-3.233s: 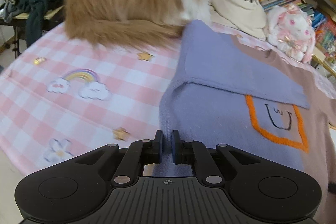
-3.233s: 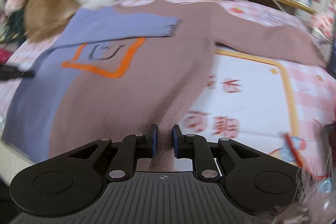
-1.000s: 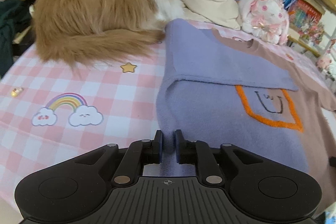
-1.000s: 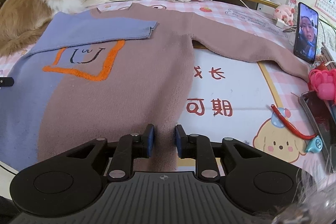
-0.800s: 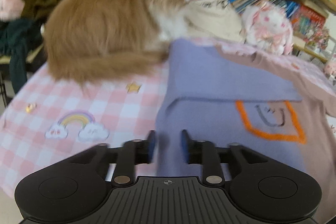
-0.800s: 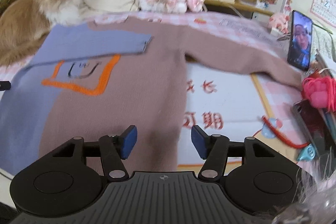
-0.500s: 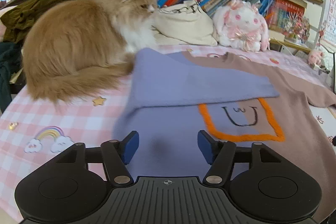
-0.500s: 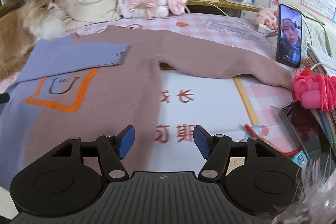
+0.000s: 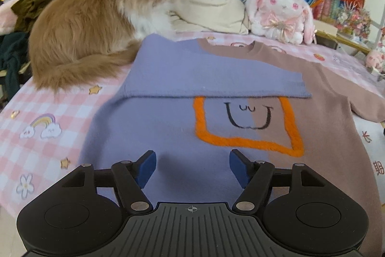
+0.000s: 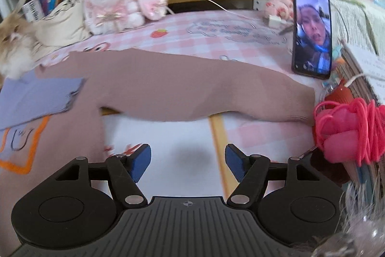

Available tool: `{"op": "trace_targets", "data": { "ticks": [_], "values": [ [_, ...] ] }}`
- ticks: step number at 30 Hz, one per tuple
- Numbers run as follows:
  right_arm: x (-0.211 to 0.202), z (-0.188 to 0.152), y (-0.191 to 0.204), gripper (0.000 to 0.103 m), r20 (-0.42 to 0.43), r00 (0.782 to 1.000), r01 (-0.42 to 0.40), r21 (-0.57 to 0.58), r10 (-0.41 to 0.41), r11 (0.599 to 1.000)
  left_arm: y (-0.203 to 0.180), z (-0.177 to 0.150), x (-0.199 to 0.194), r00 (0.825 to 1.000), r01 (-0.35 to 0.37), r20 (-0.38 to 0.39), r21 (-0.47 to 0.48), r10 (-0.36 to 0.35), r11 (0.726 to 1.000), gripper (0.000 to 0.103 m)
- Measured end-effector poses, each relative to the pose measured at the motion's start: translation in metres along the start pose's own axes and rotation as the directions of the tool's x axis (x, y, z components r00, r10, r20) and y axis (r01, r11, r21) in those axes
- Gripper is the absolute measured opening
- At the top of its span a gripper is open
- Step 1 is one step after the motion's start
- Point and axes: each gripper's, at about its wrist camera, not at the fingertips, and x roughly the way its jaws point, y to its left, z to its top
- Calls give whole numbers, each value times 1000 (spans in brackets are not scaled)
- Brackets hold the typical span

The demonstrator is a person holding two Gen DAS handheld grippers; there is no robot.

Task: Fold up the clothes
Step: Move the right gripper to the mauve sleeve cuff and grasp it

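My right gripper [image 10: 187, 160], jaws spread and empty, sits nearest the sweater's brown sleeve [image 10: 204, 93], which stretches crosswise ahead toward the phone [image 10: 312, 31]; my left gripper [image 9: 192, 168] gapes over the sweater [image 9: 168, 136]

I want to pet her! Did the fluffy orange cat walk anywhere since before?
No. The fluffy orange cat lies in the same spot, its tail against the purple sweater sleeve, beside the cream cloth bag; only its head turned.
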Motion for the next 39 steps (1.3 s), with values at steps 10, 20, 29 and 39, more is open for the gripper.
{"op": "trace_targets", "data": {
  "ticks": [10,20,29,39],
  "values": [
    [28,28,-61,64,-14,994,-103,167,107,981,-26,-11,-6,991,-119,-72,-43,116,992,71],
    [41,42,-84,57,46,991,-131,325,122,937,-34,-24,-13,978,-188,-107,-70,180,980,77],
    [43,47,-90,49,47,996,-82,386,69,919,-36,-23,-11,976,-195,-103,-49,190,980,79],
    [32,55,-64,7,160,986,-91,300,43,950,-36,-21,-12,983,-158,-81,71,164,985,81]
  ]
}}
